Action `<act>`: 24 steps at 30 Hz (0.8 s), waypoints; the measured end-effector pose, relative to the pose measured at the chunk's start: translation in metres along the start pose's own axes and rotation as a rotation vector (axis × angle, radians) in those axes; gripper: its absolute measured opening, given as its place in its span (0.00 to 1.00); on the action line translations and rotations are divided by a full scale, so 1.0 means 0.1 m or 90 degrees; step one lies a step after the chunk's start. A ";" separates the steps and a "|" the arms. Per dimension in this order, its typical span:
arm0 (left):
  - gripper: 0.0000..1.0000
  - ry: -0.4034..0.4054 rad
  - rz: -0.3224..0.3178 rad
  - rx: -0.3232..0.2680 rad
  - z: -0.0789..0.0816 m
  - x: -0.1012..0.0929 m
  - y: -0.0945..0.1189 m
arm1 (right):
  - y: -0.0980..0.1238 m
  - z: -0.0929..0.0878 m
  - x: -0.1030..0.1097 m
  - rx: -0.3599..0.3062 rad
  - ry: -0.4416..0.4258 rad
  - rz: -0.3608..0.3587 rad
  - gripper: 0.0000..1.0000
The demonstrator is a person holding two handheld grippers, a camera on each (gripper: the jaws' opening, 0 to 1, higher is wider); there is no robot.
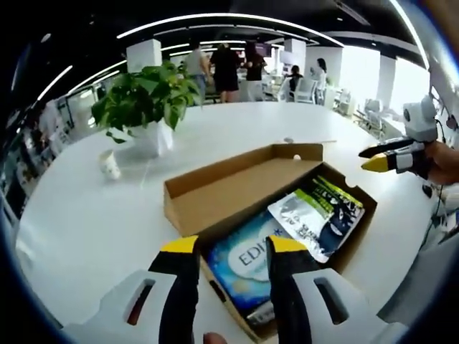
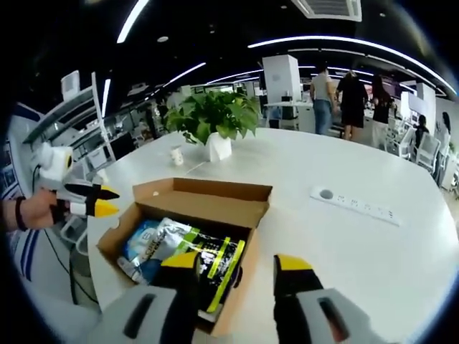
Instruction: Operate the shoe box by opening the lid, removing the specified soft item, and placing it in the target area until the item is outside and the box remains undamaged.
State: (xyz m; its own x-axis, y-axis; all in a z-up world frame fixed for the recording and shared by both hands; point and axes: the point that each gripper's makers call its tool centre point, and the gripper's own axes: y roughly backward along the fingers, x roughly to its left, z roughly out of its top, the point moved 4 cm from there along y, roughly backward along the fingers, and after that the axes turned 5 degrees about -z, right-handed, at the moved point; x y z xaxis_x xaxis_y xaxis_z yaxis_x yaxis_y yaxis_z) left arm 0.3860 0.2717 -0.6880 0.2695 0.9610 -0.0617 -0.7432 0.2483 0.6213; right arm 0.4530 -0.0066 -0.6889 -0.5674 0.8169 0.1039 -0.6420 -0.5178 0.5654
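The open shoe box [image 1: 215, 197] is sitting on a broad white worktop [image 1: 86, 229] just beyond the spread jaws of the left gripper [image 1: 233, 245], with a blue pouch [image 1: 247, 261] and a green-and-white pouch [image 1: 319, 215] lying inside. The right gripper [image 2: 237, 262] is hovering with jaws apart at the box's near corner. Beyond them a potted plant [image 2: 214, 118], a paper cup [image 1: 109, 165] and a power strip [image 2: 351, 203] are resting on the worktop, and people are standing in a lit office.

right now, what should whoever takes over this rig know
Left gripper: open, empty, jaws over the near end of the box.
Right gripper: open, empty, at the box's other side.
Box sits on the white table, lid already open, standing up.
Inside: a blue pack and a white-green pouch, lying flat.
Done: lid opened.
Left: grip the soft item, lift it out, set it on the table.
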 end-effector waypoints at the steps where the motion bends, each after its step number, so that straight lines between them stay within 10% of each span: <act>1: 0.38 0.000 -0.001 0.002 -0.01 0.00 0.00 | 0.00 -0.01 -0.02 0.000 -0.001 0.001 0.38; 24: 0.43 -0.002 -0.040 -0.008 -0.21 -0.36 0.10 | 0.31 -0.14 0.12 -0.030 -0.002 0.016 0.39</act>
State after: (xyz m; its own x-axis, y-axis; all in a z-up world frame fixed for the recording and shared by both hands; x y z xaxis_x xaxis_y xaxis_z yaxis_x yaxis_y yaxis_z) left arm 0.3556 0.2425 -0.6963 0.3187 0.9428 -0.0977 -0.7323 0.3103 0.6062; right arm 0.4195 -0.0164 -0.6815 -0.5818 0.8045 0.1198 -0.6514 -0.5491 0.5236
